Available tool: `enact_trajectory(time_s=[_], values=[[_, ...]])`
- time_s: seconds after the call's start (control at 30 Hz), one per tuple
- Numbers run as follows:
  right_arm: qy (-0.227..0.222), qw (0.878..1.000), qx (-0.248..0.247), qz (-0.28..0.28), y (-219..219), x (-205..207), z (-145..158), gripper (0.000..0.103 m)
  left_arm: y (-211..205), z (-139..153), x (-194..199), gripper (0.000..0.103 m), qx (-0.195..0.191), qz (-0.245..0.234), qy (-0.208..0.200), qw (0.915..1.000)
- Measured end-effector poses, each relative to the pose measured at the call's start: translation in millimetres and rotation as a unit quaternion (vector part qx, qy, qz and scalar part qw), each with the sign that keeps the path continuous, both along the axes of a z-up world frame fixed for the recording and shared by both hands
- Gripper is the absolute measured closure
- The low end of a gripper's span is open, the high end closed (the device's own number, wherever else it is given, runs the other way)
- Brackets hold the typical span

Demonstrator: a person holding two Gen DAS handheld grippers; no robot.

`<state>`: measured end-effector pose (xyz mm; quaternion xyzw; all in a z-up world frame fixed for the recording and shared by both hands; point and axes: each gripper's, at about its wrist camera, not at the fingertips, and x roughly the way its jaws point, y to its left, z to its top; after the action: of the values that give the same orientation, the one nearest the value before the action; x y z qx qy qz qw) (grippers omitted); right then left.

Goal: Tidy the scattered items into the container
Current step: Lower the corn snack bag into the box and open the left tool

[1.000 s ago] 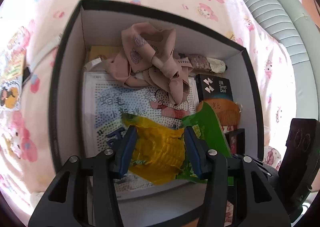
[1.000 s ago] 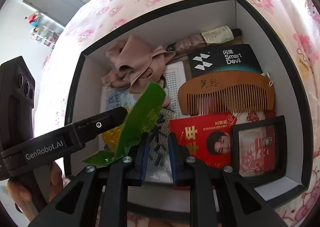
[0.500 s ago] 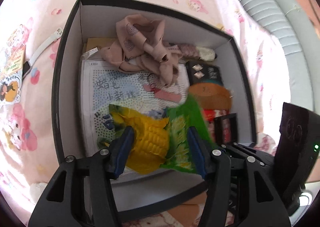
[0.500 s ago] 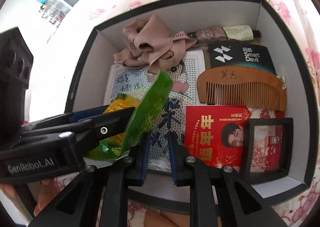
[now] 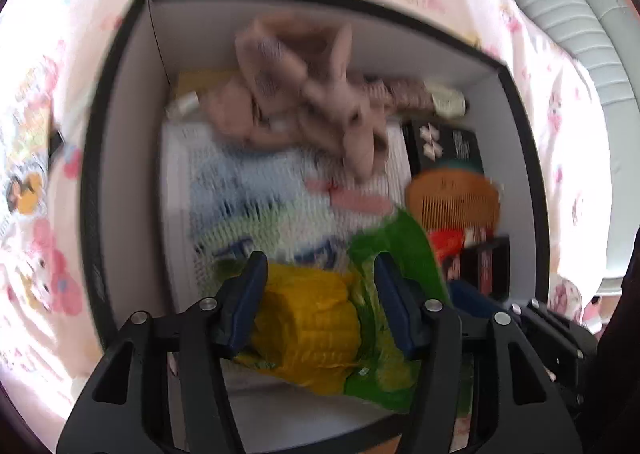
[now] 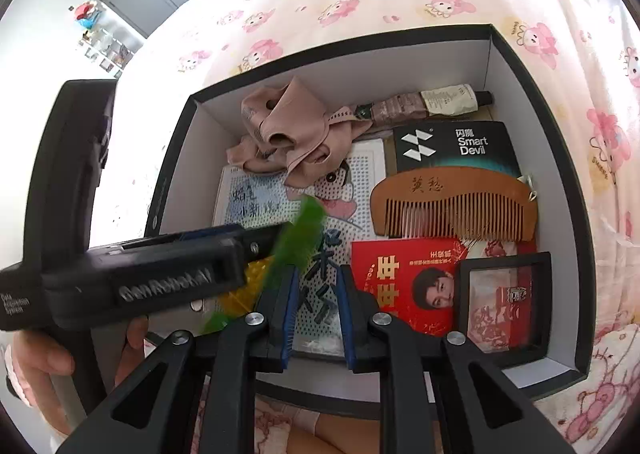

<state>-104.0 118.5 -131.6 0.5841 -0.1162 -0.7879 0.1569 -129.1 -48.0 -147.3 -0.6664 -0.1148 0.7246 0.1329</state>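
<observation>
A black box with white inner walls (image 5: pixel 92 174) (image 6: pixel 568 182) sits on a pink cartoon bedsheet. My left gripper (image 5: pixel 320 294) points down into its near left part. It is shut on a yellow-and-green corn packet (image 5: pixel 308 318), with a pad against each side. In the right wrist view the packet's green flap (image 6: pixel 298 238) sticks up, blurred, beside the left gripper's body (image 6: pixel 160 274). My right gripper (image 6: pixel 318 294) hangs over the box's near edge with its jaws a narrow gap apart and nothing between them.
Inside the box lie a beige cloth (image 6: pixel 288 130), a folded umbrella (image 6: pixel 424 104), a black Smart Devil carton (image 6: pixel 456 146), a wooden comb (image 6: pixel 452 206), a red packet (image 6: pixel 404 282), a black frame (image 6: pixel 504 302) and a bead board (image 6: pixel 260 206). A hand (image 6: pixel 40 358) holds the left gripper.
The left gripper's jaws have widened a little around the corn packet, and its view has shifted and blurred. The right gripper has rolled slightly; its jaws are unchanged.
</observation>
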Motion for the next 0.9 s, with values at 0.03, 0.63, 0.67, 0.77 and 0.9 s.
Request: enact_trajectory(time_s=[0.03,0.63,0.67,0.77,0.9], values=[[-0.002,1.0,0.002,0.0,-2.3,1.9,-1.1,0.087,-0.6,0.1,2.0,0.047,0.001,-0.003,-0.001,1.0],[0.012,1.0,0.001,-0.001,-11.7,4.6,0.3,0.087,-32.3,30.0,9.5,0.046,0.066,0.042,0.058,0.9953],[0.009,1.0,-0.002,0.004,-16.1,3.7,-2.1,0.087,-25.2,30.3,11.7,0.046,0.065,0.044,0.061,0.9951],[0.003,1.0,-0.007,0.017,-26.2,3.6,-7.2,0.087,-26.1,30.6,9.7,0.046,0.068,0.044,0.063,0.9947],[-0.008,0.999,-0.027,0.03,-34.8,-1.2,-10.2,0.087,-12.4,21.5,4.6,0.046,0.071,0.043,0.06,0.9947]])
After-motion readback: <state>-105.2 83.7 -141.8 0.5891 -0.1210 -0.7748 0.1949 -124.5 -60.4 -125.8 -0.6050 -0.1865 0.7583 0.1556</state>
